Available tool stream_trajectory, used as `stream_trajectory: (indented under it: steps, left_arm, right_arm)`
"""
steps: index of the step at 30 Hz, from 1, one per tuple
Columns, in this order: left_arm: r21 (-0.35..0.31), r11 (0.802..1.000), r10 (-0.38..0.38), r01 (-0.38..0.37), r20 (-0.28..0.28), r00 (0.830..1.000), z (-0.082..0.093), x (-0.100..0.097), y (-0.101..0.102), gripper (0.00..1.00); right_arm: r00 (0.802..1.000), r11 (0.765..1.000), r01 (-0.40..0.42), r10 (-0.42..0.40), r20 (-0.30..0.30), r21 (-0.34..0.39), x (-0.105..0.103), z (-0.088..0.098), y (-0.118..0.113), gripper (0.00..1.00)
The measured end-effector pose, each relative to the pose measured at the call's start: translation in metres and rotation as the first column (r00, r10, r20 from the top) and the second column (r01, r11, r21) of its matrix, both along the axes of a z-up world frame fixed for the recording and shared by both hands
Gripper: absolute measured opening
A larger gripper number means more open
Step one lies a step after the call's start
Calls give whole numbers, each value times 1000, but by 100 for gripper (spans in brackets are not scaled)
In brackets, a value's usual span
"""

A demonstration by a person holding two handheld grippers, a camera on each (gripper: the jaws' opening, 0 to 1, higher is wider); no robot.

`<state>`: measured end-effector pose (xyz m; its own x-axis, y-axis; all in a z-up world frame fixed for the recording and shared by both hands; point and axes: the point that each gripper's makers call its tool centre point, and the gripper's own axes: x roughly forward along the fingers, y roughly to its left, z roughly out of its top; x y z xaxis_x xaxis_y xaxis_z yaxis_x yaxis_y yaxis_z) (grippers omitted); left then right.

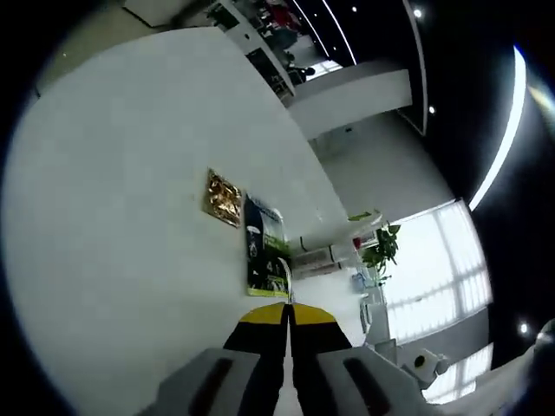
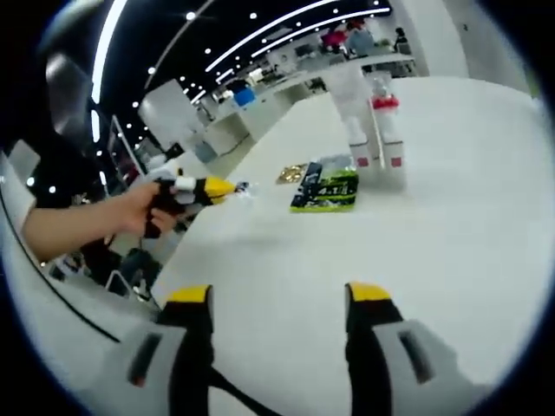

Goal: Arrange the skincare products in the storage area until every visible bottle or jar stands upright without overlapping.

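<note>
on the white table a flat dark packet with green and white print lies on its broad face; it is rectangular and glossy, and its long axis runs roughly along the table's length, away from the near edge. just beyond it, toward the table's left edge in the right gripper view, sits a small crinkled gold foil item, shiny and irregular. past the packet, farther from the near edge, two clear plastic boxes stand upright side by side, touching or nearly so, their long axes vertical; the nearer one carries a red cap and small red marks low on its walls. what they hold cannot be made out.

the left gripper, held in a hand, hovers beyond the table's left edge with its yellow-tipped jaws pressed together on nothing. in the left gripper view the same packet and foil item lie next to each other on the smooth matte top.

the right gripper has its jaws spread wide over the near part of the table, nothing between them.
</note>
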<state>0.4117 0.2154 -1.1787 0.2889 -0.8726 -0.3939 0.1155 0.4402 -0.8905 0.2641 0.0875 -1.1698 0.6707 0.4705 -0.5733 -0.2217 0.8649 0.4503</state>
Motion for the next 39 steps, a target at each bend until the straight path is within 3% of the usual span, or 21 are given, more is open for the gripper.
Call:
stream_trajectory:
  steps: [12, 26, 30, 39]
  left_arm:
    - [52, 999, 2, -1, -13, 1000, -18, 26, 1, 1]
    - [100, 995, -23, 26, -32, 999, -39, 38, -7, 1]
    - [150, 988, -27, 34, -44, 999, -53, 43, -3, 1]
    - [208, 976, -53, 61, -42, 998, -62, 49, -4, 1]
  right_arm:
    - [1000, 1000, 7, -7, -28, 2, 4, -7, -9, 60]
    - [998, 1000, 26, -26, -63, 11, 4, -13, -12, 60]
    - [997, 999, 44, -43, -64, 11, 5, -13, -16, 59]
    - [995, 998, 53, -51, -84, 17, 6, -17, -12, 59]
